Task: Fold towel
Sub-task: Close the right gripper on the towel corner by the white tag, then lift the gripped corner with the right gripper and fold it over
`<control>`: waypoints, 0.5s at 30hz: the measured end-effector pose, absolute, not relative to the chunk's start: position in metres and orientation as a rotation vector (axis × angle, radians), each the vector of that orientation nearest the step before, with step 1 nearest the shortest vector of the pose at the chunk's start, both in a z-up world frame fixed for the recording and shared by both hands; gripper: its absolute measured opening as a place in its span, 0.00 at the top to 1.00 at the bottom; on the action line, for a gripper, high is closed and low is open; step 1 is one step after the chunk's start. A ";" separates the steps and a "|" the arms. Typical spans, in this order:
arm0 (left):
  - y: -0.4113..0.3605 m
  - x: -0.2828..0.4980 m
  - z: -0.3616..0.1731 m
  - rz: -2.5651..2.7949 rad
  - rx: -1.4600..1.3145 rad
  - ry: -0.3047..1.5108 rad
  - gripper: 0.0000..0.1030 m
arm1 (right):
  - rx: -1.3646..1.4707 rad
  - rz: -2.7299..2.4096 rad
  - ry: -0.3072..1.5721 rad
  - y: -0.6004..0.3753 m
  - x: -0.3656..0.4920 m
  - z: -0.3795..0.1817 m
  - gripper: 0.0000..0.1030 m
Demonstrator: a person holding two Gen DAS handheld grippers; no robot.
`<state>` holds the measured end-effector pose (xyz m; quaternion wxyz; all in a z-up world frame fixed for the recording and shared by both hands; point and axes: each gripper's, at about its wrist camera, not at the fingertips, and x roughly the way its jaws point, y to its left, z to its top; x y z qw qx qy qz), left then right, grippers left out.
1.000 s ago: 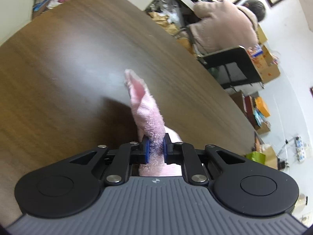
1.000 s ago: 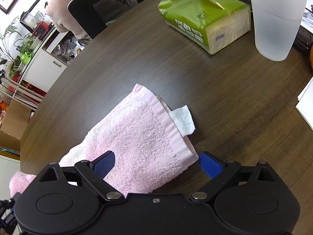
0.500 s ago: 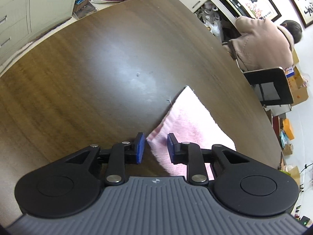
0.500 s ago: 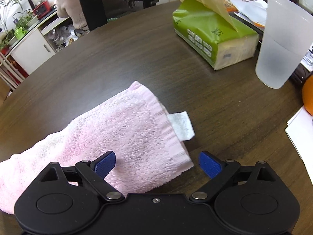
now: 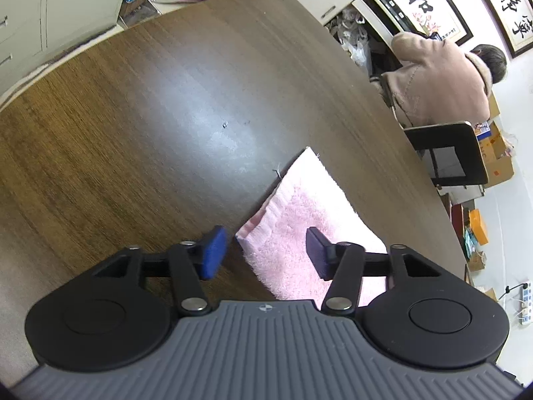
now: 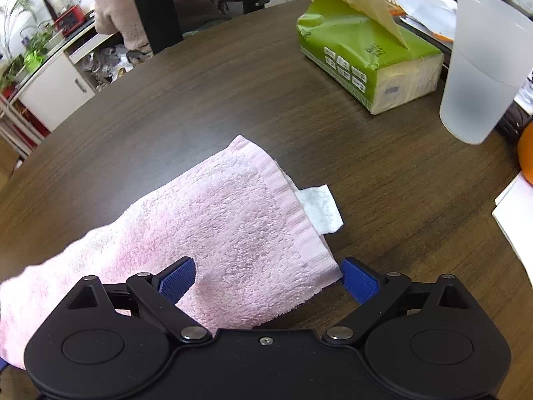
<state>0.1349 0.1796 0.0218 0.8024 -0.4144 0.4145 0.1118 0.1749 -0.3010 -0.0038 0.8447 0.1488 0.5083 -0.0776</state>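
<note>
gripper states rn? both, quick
left gripper: open, holding nothing, above the pink towel.
right gripper: open, holding nothing, fingers astride the towel's end.

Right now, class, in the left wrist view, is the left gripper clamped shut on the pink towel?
No: the left gripper stands open, its pads apart above the pink towel, gripping nothing.

both wrist views look down close along spread blue fingers onto the dark wooden table (image 5: 140, 126), from opposite ends of the pink towel (image 6: 213, 220), their only shared object besides the tabletop.
</note>
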 end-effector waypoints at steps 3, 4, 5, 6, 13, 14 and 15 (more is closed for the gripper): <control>0.178 0.134 0.022 0.238 -0.890 0.889 0.49 | 0.283 -0.166 1.054 -0.299 0.173 -0.002 0.28; 0.178 0.133 0.022 0.238 -0.891 0.888 0.49 | 0.276 -0.164 1.046 -0.298 0.173 -0.001 0.40; 0.178 0.133 0.021 0.237 -0.893 0.887 0.49 | 0.269 -0.160 1.038 -0.299 0.173 0.000 0.53; 0.178 0.133 0.021 0.234 -0.897 0.888 0.49 | 0.268 -0.157 1.036 -0.299 0.173 0.000 0.60; 0.179 0.123 0.019 0.223 -0.917 0.858 0.43 | 0.331 -0.125 1.054 -0.307 0.179 0.003 0.89; 0.180 0.119 0.018 0.223 -0.919 0.851 0.43 | 0.335 -0.123 1.053 -0.307 0.179 0.003 0.89; 0.181 0.118 0.018 0.232 -0.915 0.858 0.42 | 0.343 -0.122 1.052 -0.308 0.179 0.003 0.90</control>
